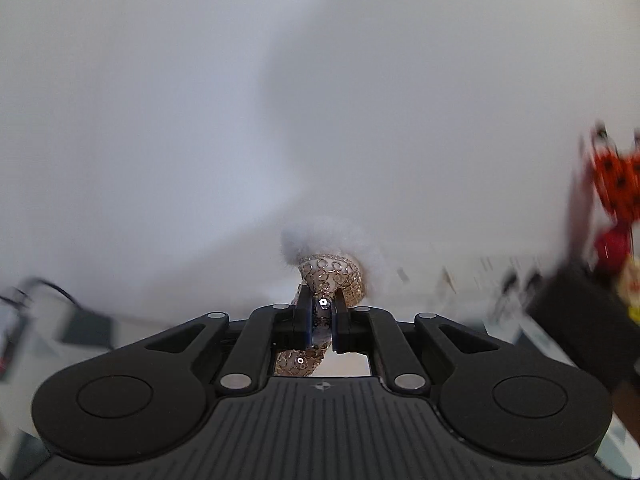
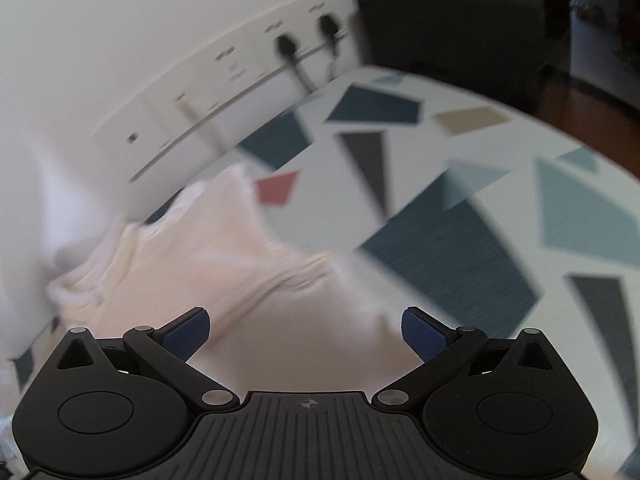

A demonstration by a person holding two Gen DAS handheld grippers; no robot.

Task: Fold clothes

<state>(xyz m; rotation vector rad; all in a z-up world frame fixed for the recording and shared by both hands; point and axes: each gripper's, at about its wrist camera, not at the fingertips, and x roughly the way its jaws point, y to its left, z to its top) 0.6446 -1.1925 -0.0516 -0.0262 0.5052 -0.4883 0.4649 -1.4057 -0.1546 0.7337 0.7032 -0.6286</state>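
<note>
My left gripper (image 1: 322, 312) is shut on a fold of garment (image 1: 334, 276) with gold circle embroidery and sequins, edged in white fluffy trim, held up against a white wall. More of the same embroidered cloth hangs below the fingers. In the right wrist view a pale pink, soft garment (image 2: 224, 280) lies crumpled on a table covered with a geometric-patterned cloth (image 2: 460, 168). My right gripper (image 2: 306, 332) is open just above the pink cloth, with nothing between its blue pads (image 2: 188, 334). Both views are blurred by motion.
A white wall strip with sockets and two black plugs (image 2: 304, 40) runs behind the table. A black box (image 2: 452, 16) with a mug on top stands at the far end. Red and orange ornaments (image 1: 616, 184) are at the right of the left wrist view.
</note>
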